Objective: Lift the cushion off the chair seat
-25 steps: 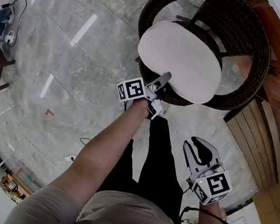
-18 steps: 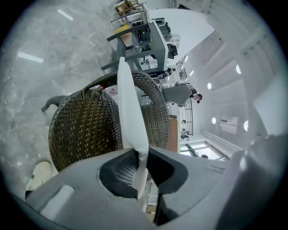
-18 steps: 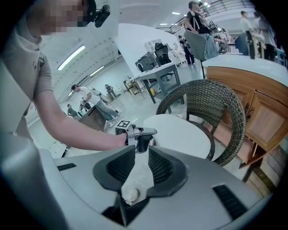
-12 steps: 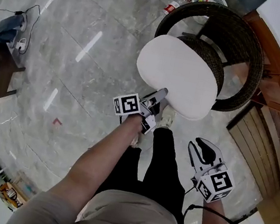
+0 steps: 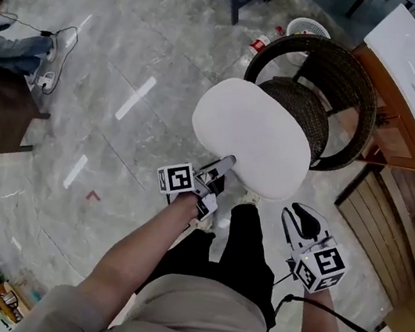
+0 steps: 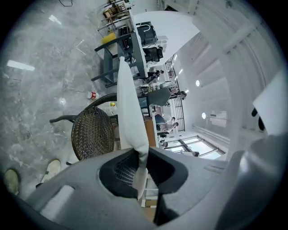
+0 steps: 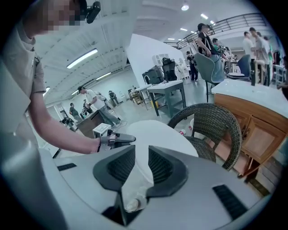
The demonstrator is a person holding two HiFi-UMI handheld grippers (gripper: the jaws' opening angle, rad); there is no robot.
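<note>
Grey marble floor [image 5: 129, 68] bears a round wicker chair [image 5: 363, 93] at far right. The white oval cushion [image 5: 253, 133] hangs just near and left of the woven seat [image 6: 92, 132], seemingly clear of it. The left gripper [image 5: 226, 162] pinches the cushion's near edge, its jaws almost together on a thin fold. The right gripper [image 5: 306, 216], nearer and to the right, is apart from the cushion, its jaws spread and gripping nothing.
</note>
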